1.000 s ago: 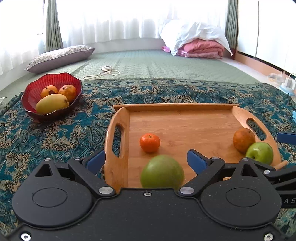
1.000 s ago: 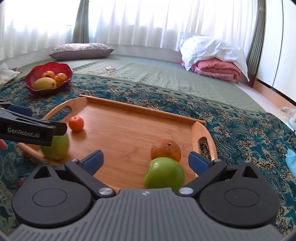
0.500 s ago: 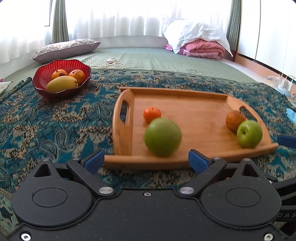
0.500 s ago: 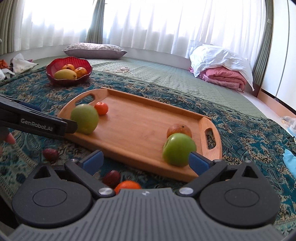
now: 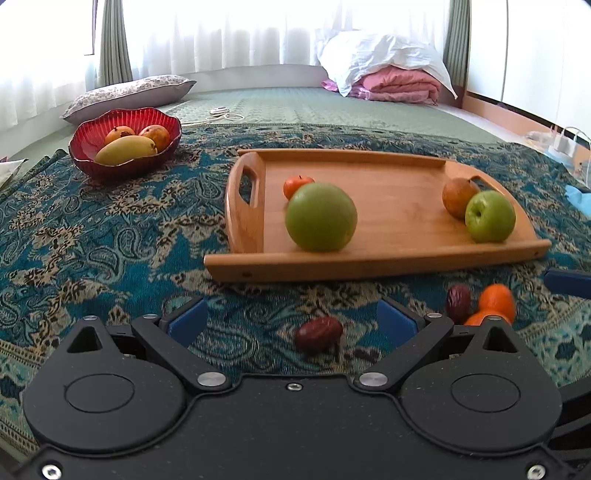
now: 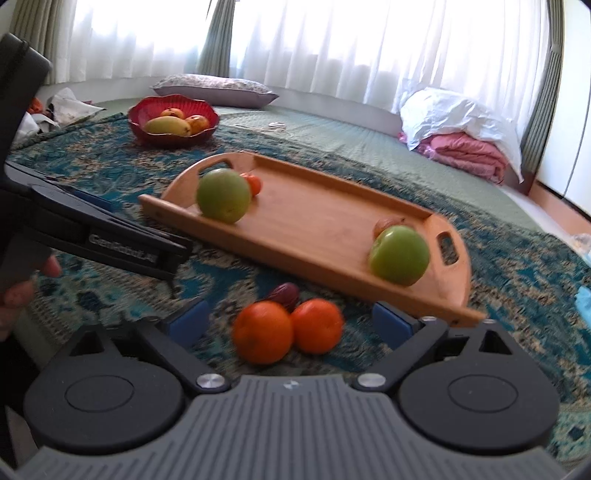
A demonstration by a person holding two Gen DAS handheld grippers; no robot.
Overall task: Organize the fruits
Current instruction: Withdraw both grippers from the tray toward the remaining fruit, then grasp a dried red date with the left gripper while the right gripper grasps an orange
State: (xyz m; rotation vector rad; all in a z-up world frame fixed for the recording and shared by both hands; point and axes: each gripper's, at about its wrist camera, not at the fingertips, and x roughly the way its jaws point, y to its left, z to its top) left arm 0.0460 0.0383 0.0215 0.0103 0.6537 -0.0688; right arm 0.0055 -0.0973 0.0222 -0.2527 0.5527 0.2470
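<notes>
The left hand-held gripper point(image 5: 291, 319) is wide open and holds nothing. Between its blue fingers point(image 5: 186, 321) a small dark red fruit point(image 5: 318, 333) lies on the blue patterned cloth point(image 5: 110, 240). The right hand-held gripper point(image 6: 290, 321) is wide open too, and it holds nothing. Two oranges point(image 6: 263, 331) sit side by side, touching, on the cloth between its fingers. Another dark red fruit point(image 6: 284, 292) lies just behind them, at 12 o'clock.

In the left wrist view, the wooden tray point(image 5: 391, 254) lies on the cloth at 12 o'clock from the gripper. A big green fruit point(image 5: 320, 217) sits on the tray near its left handle. A little orange fruit point(image 5: 295, 184) sits just behind it, at 11 o'clock. I cannot tell if they touch. At the right end of the tray there is a green apple point(image 5: 489, 216). A brown-orange fruit point(image 5: 458, 195) is pressed close to it, at 10 o'clock.

The red bowl point(image 5: 88, 147) stands well apart from the tray, at 10 o'clock in the left wrist view. It holds a yellow mango point(image 5: 125, 149) in front and two orange-red fruits point(image 5: 157, 133) behind it.

Far back there is a flat pillow point(image 5: 129, 90) and a pile of white and pink bedding point(image 5: 388, 74) under bright curtains point(image 5: 258, 33).
</notes>
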